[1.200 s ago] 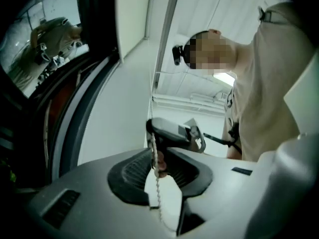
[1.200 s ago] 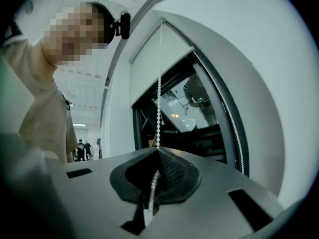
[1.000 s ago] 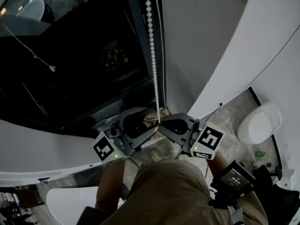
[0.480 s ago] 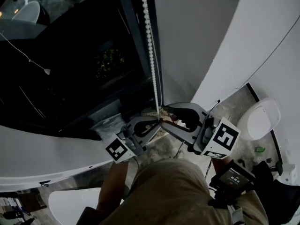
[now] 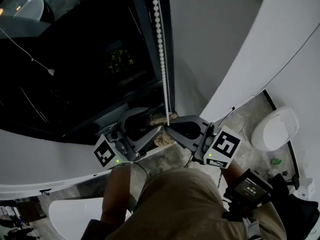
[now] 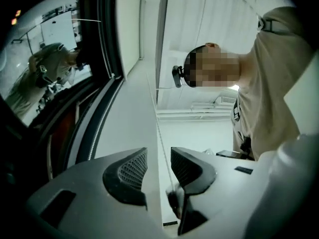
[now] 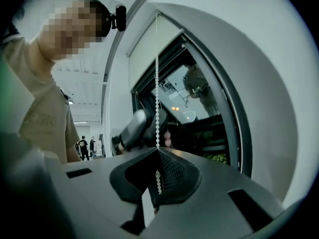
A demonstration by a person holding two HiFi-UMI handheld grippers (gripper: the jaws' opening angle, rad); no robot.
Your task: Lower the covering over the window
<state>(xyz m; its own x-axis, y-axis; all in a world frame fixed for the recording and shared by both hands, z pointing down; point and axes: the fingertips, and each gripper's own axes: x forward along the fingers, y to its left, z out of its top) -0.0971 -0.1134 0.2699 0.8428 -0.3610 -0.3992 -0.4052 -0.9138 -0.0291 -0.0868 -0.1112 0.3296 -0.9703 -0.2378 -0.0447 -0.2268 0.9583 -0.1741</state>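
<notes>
A white bead chain (image 5: pixel 161 49) hangs down in front of the dark window (image 5: pixel 75 59) and ends between my two grippers. My right gripper (image 5: pixel 169 129) is shut on the bead chain (image 7: pixel 157 83), which runs straight into its closed pads (image 7: pixel 169 176). My left gripper (image 5: pixel 159 132) sits just left of it, its jaws opening. A thin cord (image 6: pixel 158 133) passes through the gap between the left pads (image 6: pixel 133 167) without being pressed. In the right gripper view, a pale blind (image 7: pixel 149 49) covers the upper part of the window.
A white curved wall (image 5: pixel 280 44) rises on the right and a white sill (image 5: pixel 45 154) runs below the window. A white round object (image 5: pixel 275 131) lies on the floor at right. Several people (image 7: pixel 82 146) stand far off in the room.
The right gripper came down and shut on the chain after standing open and higher half a second ago. The left gripper let go, opened, and moved up and left.
</notes>
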